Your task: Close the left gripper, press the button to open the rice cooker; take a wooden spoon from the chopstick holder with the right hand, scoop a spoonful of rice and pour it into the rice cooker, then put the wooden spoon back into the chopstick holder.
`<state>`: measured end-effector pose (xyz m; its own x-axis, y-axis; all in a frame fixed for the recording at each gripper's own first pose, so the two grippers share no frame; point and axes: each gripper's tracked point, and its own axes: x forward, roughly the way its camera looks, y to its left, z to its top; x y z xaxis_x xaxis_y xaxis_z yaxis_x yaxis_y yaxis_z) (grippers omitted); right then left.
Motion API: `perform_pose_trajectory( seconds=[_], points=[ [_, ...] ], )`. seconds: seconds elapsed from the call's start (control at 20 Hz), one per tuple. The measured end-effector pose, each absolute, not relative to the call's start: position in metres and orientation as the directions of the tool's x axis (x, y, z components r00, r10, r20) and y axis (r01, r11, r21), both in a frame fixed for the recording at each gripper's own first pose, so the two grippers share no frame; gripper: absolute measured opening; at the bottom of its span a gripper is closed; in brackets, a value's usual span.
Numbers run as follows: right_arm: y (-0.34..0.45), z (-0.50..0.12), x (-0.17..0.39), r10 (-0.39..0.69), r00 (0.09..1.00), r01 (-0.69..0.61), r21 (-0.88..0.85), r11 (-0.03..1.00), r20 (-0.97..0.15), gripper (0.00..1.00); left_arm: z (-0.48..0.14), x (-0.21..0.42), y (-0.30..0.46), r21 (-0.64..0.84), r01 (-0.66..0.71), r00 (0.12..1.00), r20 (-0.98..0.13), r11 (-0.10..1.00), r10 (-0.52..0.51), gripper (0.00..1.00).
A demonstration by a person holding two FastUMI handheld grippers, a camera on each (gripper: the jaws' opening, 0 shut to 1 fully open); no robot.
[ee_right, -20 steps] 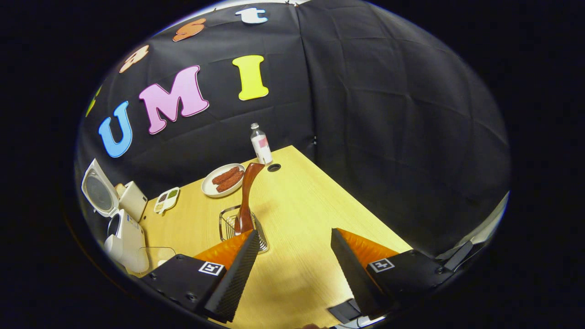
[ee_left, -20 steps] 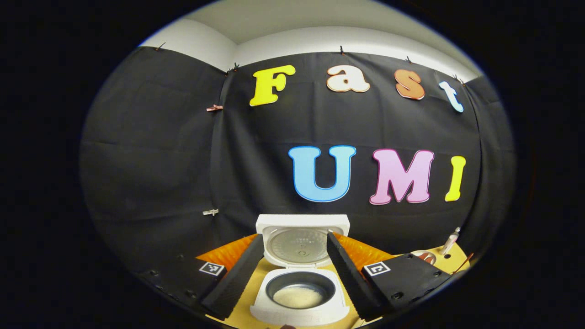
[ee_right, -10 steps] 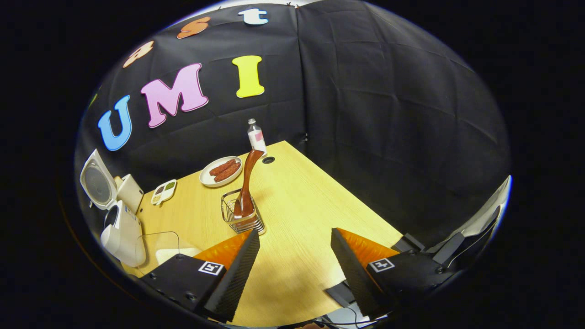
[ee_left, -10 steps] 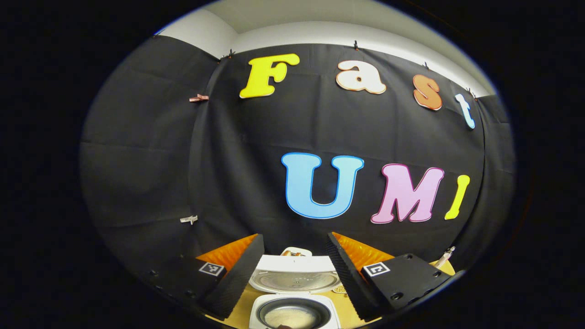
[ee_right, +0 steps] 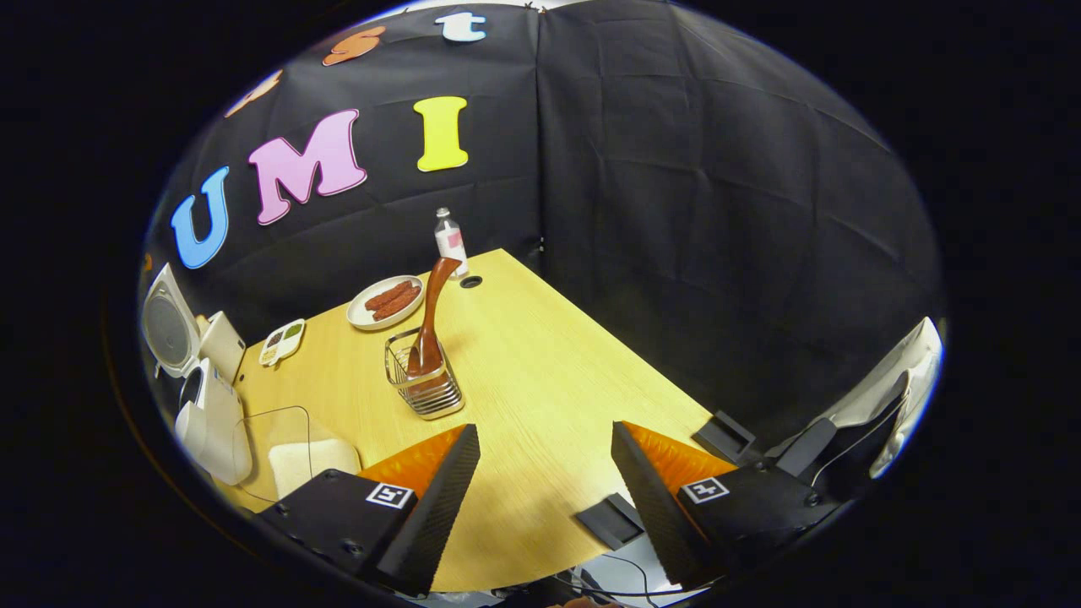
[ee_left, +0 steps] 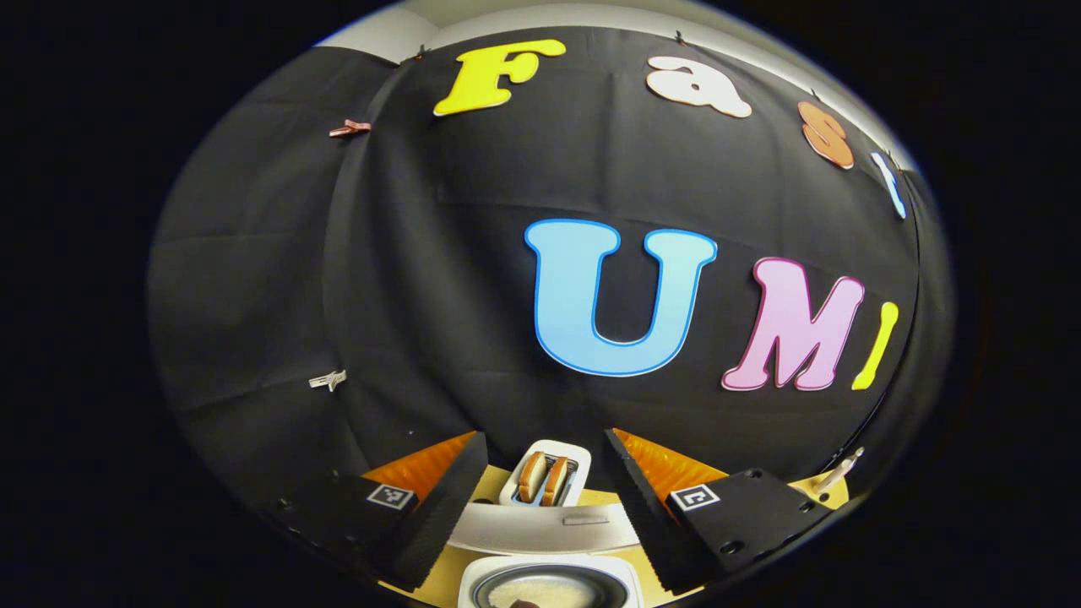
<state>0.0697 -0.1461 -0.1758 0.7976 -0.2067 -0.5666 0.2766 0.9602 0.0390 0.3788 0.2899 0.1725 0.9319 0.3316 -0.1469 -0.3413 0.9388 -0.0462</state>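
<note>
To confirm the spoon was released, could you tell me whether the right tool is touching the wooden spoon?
Apart. In the right gripper view the open right tool sits well short of the wooden spoon, with bare table between them.

Two handheld grippers, each seen from its own camera.
The left gripper [ee_left: 545, 507] and the right gripper [ee_right: 545, 498] look alike: two long wedge-shaped fingers with ribbed inner faces and orange backing behind them. Outboard of each finger sits a flat black plate with round screw holes and a small square black-and-white marker near the finger.
</note>
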Motion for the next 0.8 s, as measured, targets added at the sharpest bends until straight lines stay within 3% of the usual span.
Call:
perform_pose_trajectory(
  seconds=[0.45, 0.5, 0.8],
  points=[
    [-0.150, -0.172, 0.065, -0.236, 0.791, 0.313, 0.042, 0.949, -0.564, 0.99, 0.122, 0.397, 0.276, -0.017, -0.304, 0.907, -0.310, 0.952, 0.284, 0.95],
    [-0.149, -0.172, 0.067, -0.231, 0.793, 0.312, 0.051, 0.949, -0.563, 0.99, 0.122, 0.394, 0.275, 0.007, -0.295, 0.908, -0.308, 0.955, 0.283, 0.99],
    [-0.148, -0.167, 0.076, -0.222, 0.810, 0.288, 0.039, 0.957, -0.542, 0.99, 0.112, 0.363, 0.260, 0.001, -0.293, 0.896, -0.349, 0.956, 0.275, 0.99]
  ],
)
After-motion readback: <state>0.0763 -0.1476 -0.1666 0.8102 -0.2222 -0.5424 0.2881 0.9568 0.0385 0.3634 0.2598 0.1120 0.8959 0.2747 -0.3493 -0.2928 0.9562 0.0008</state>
